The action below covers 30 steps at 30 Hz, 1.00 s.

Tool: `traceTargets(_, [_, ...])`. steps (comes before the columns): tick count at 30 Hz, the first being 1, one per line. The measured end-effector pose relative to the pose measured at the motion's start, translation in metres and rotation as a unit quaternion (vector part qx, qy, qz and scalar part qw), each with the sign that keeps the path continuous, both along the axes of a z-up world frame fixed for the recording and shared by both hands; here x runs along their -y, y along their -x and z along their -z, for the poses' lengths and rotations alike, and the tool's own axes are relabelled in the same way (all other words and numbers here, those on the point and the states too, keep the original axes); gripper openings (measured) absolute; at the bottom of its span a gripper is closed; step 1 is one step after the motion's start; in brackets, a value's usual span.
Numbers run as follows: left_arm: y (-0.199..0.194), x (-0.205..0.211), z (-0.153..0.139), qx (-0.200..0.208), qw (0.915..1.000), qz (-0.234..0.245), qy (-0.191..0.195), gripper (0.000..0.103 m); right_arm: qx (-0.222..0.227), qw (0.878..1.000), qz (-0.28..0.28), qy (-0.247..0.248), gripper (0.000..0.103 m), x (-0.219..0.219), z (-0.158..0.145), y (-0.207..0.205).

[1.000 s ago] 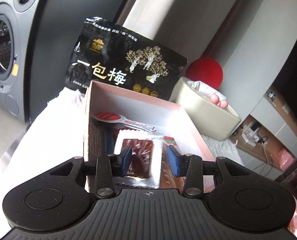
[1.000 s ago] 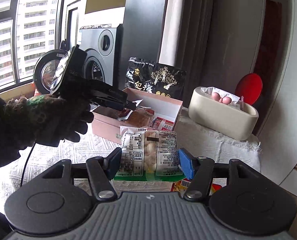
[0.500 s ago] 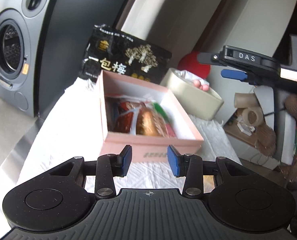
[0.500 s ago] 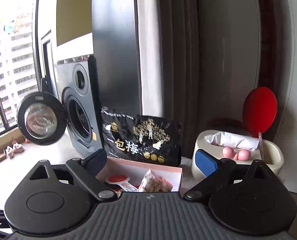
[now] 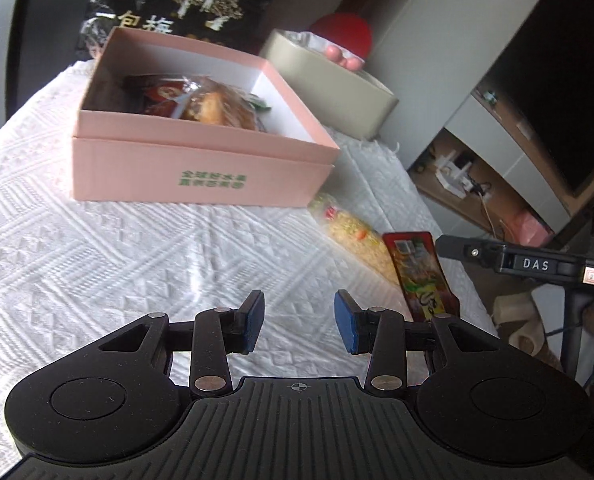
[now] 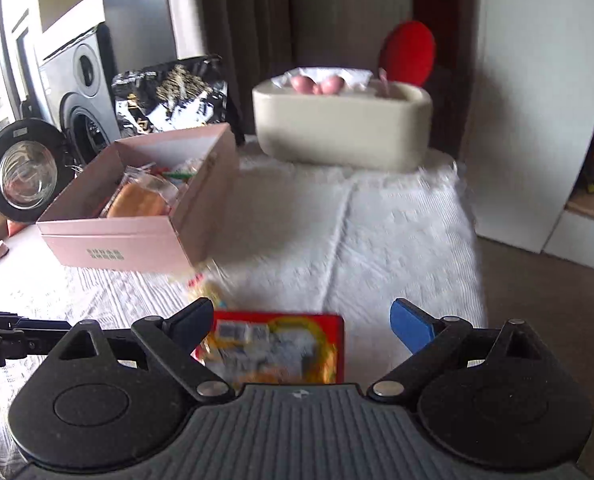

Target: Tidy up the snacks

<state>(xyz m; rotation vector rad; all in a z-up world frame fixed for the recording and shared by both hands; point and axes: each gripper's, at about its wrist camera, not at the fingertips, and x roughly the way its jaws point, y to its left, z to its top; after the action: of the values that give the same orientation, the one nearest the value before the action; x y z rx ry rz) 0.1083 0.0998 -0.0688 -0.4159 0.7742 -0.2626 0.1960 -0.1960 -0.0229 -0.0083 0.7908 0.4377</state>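
From the left wrist we see our left gripper (image 5: 299, 322) part open and empty over the cloth (image 5: 97, 260), box (image 5: 201, 168) beyond, while the right wrist shows our right gripper (image 6: 303, 326), having just opened wide, above the red packet (image 6: 281, 346), pads clear of it.

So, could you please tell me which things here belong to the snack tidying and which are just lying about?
Job: pink box with snacks inside; red snack packet; yellow snack bag.

Lying about: black pouch; cream tub; washing machine.
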Motion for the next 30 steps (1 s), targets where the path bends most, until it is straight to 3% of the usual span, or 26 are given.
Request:
traceTargets(5, [0.002, 0.016, -0.001, -0.009, 0.9998, 0.009, -0.016, 0.043, -0.069, 0.992, -0.015, -0.108, 0.096, 0.015, 0.030, 0.012])
traceTargets(7, [0.002, 0.020, -0.002, -0.012, 0.9996, 0.009, -0.024, 0.043, -0.052, 0.995, -0.014, -0.086, 0.096, 0.007, 0.030, 0.016])
traceTargets(9, [0.004, 0.023, -0.004, -0.015, 0.9993, 0.010, -0.033, 0.043, 0.004, 0.999, -0.019, -0.045, 0.096, -0.004, 0.021, 0.025])
traceTargets(13, [0.004, 0.028, -0.003, -0.026, 0.9982, 0.000, -0.054, 0.043, 0.089, 0.991, -0.094, 0.038, 0.096, -0.040, 0.006, 0.030])
traceTargets(19, [0.005, 0.033, -0.002, -0.037, 0.9966, 0.010, -0.073, 0.041, 0.107, 0.973, -0.172, 0.107, 0.096, -0.090, 0.017, 0.005])
traceTargets(23, [0.009, 0.026, -0.001, -0.039, 0.9967, 0.008, -0.071, 0.041, 0.051, 0.974, -0.194, 0.101, 0.089, -0.095, 0.024, -0.024])
traceTargets(25, [0.011, 0.020, 0.000, -0.039, 0.9972, 0.002, -0.063, 0.041, 0.002, 0.977, -0.201, 0.078, 0.071, -0.087, 0.024, -0.034])
traceTargets(30, [0.010, 0.010, 0.005, -0.039, 0.9984, -0.007, -0.040, 0.041, -0.081, 0.976, -0.200, 0.009, 0.071, -0.064, 0.019, -0.029])
